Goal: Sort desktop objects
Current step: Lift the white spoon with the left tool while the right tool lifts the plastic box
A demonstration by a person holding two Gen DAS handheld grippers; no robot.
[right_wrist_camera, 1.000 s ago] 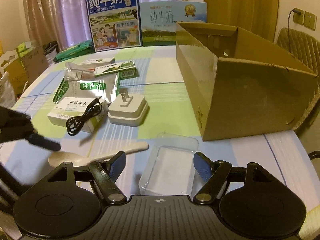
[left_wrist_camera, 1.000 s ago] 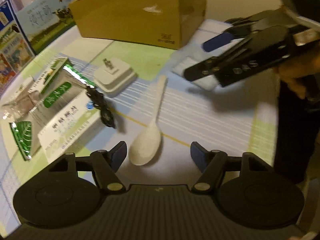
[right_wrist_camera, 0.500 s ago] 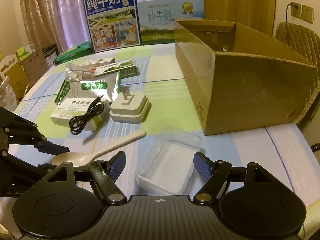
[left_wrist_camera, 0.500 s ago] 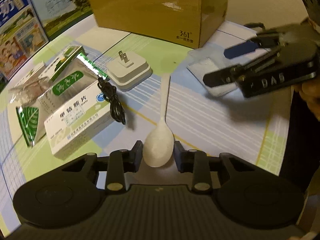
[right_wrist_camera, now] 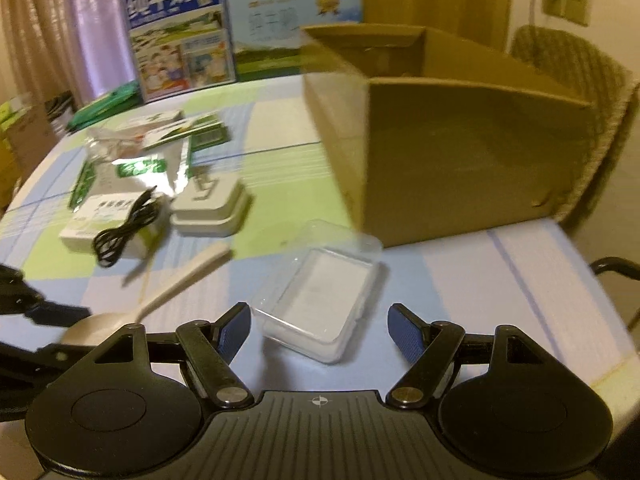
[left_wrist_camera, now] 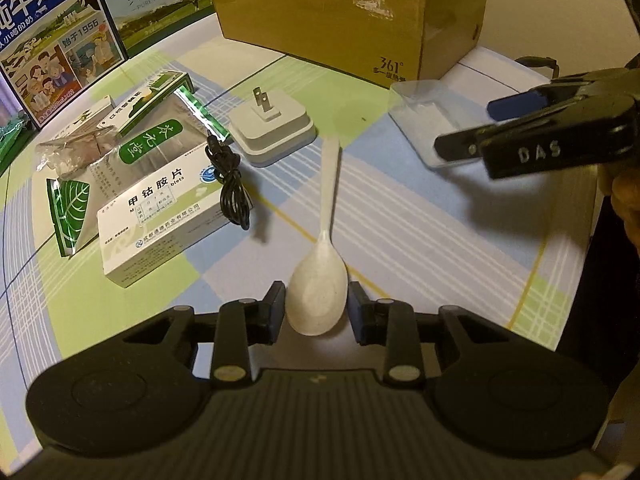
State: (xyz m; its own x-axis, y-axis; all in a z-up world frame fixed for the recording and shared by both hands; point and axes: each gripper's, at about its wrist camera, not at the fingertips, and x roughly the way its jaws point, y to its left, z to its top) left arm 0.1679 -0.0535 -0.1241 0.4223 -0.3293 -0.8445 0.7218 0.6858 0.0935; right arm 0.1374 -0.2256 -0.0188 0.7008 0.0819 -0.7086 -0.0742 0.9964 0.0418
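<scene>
Currently the left gripper [left_wrist_camera: 316,307] is sitting low over the bench [left_wrist_camera: 420,240], its jaws closed in on the bowl of the pale spoon [left_wrist_camera: 320,288] and touching it on both sides. Spoon handle is pointing away toward 12 o'clock, its tip ending just beside the white plug adapter [left_wrist_camera: 272,128], prongs up.

At 10 o'clock from the spoon bowl, a white medicine box [left_wrist_camera: 160,216] is lying flat with a coiled black cable [left_wrist_camera: 230,188] resting on its near corner; a silver-green foil packet [left_wrist_camera: 120,160] is lying partly under the box.

Right gripper [right_wrist_camera: 319,330] is hovering with jaws apart, empty, a clear plastic case [right_wrist_camera: 320,288] lying on the bench between and just ahead of them. From the left wrist view this gripper [left_wrist_camera: 496,128] is showing at 2 o'clock, over that case [left_wrist_camera: 424,116].

Cardboard box [left_wrist_camera: 352,12] is standing open at 12 o'clock, beyond the adapter. Milk cartons [left_wrist_camera: 52,36] are standing at 10 o'clock, far edge. Right view is blurring.
</scene>
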